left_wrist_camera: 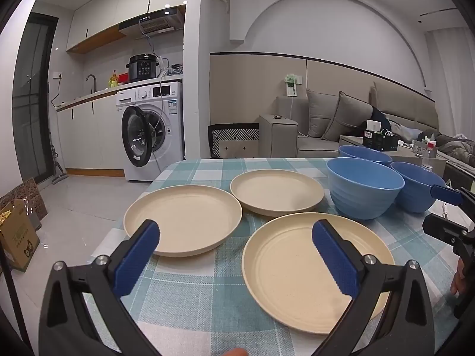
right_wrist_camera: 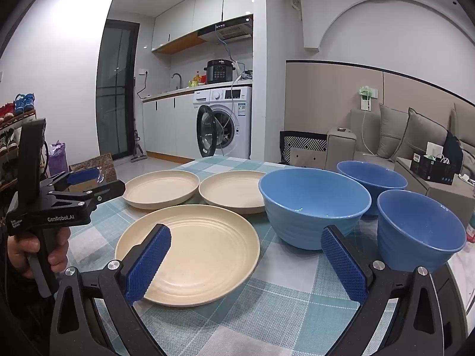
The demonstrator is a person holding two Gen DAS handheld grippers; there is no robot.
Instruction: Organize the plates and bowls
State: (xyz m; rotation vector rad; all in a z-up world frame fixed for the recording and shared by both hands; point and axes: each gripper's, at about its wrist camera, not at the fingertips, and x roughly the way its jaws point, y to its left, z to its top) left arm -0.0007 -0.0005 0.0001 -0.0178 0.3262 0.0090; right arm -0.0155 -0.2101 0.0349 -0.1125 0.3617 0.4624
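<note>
Three cream plates [right_wrist_camera: 187, 255] and three blue bowls [right_wrist_camera: 314, 204], apparently all empty, upright, unstacked.

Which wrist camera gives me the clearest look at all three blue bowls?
The right wrist view: all three blue bowls show large, unobstructed, interiors visible. In the left wrist view they crowd the right edge, the far one mostly hidden behind the nearest, another partly covered by the right gripper.

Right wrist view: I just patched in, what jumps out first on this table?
Three blue bowls cluster on the right of the checked tablecloth, the biggest in front. Three cream plates lie apart on the left, none stacked. Both grippers are open and empty: the right gripper before the nearest plate, the left gripper at the left edge.
</note>
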